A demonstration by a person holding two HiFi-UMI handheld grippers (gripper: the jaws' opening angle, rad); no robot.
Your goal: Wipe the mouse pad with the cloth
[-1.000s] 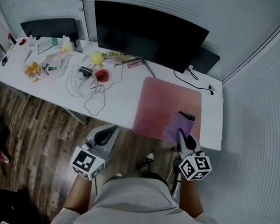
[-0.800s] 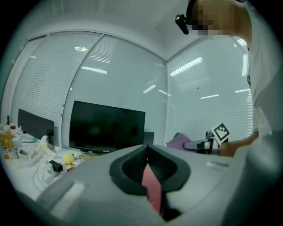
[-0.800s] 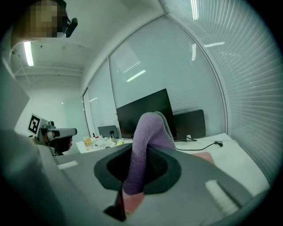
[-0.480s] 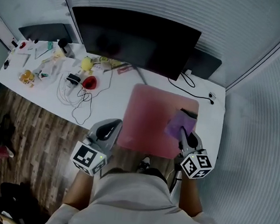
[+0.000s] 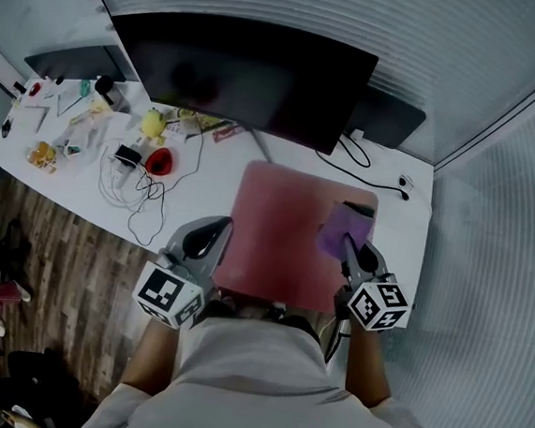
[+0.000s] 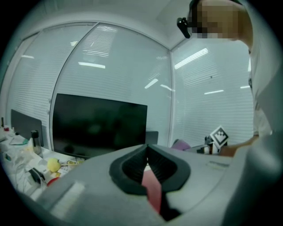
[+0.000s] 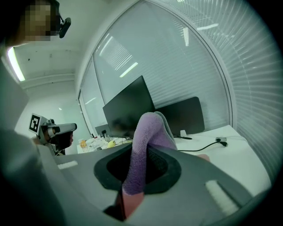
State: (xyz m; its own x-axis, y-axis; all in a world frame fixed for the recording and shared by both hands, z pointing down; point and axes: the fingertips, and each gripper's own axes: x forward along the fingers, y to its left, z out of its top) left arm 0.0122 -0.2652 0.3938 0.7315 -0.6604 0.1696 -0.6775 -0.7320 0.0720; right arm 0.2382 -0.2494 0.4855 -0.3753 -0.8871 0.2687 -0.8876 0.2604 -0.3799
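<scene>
A wood floor shows at the far left, beside a white desk set in a room walled with pale blinds. The desk's left end carries small clutter: a yellow thing, a red thing and loose white cables. A wide black monitor stands along the back edge, its screen dark. The left gripper hangs at the desk's near edge, just beside the left side of the pad, its jaws pressed together with nothing between them. The mouse pad is a plain pink rectangle lying flat on the right half of the desk, its near edge at the desk's front edge. The cloth is purple and fuzzy, bunched into a fold, and it rests on the pad's right side towards the far corner. The right gripper pinches the near end of the cloth, which rises in a soft hump out of its jaws. A black cord trails over the desk behind the pad.
</scene>
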